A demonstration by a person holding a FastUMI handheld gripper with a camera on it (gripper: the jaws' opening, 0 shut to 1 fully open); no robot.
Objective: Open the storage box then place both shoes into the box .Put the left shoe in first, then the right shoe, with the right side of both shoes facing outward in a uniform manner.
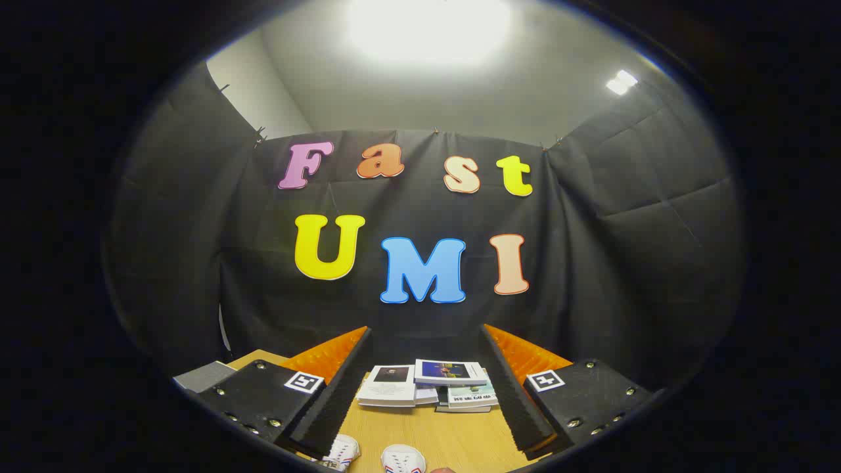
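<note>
The gripper (420, 387) is wide open and holds nothing. Between its fingers lie 2 white shoes (374, 455) on the wooden table (460, 437). Beyond them sits a stack of books (427, 386).

Gripper-mounted fisheye, forward over table (433, 433)

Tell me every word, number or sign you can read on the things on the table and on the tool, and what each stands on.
Stacked books, covers: print too small and blurred to read.
Square markers on the gripper: black-and-white patterns, no words.
White shoes on the table: no readable text.
The fingers stand open with nothing between them, the books beyond them.
</note>
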